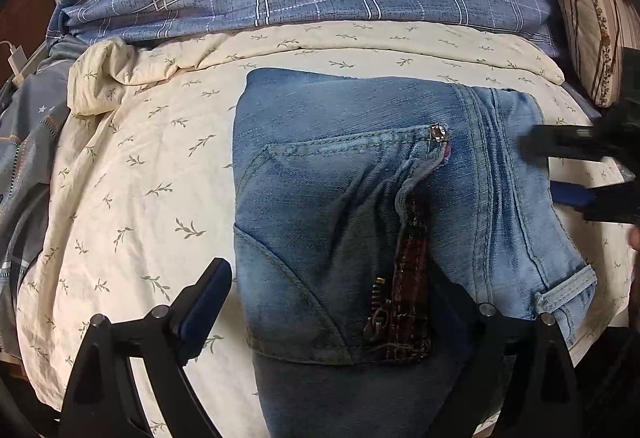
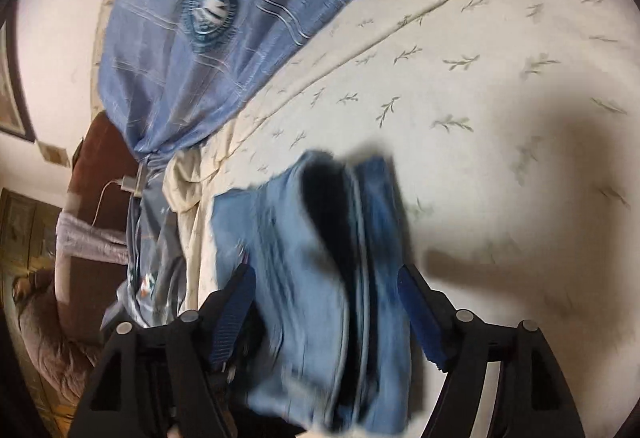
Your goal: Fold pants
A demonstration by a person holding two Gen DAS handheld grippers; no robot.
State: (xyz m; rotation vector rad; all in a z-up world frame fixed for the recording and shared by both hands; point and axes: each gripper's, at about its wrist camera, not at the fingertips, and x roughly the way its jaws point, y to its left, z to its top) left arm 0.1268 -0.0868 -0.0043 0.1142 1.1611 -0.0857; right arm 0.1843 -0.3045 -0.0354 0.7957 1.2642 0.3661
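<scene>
Left wrist view: folded jeans [image 1: 360, 206] lying mid-bed on the cream sheet [image 1: 132, 174], near its far edge. Left gripper [image 1: 340, 302] spread wide over them, grasping nothing. Right gripper [image 2: 326, 308] also spread around blurry denim, maybe just touching.

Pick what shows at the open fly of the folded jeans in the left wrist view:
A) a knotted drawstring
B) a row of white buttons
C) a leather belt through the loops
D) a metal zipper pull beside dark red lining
D: a metal zipper pull hangs beside the dark red lining on the jeans; no buttons, drawstring or belt show.
</scene>
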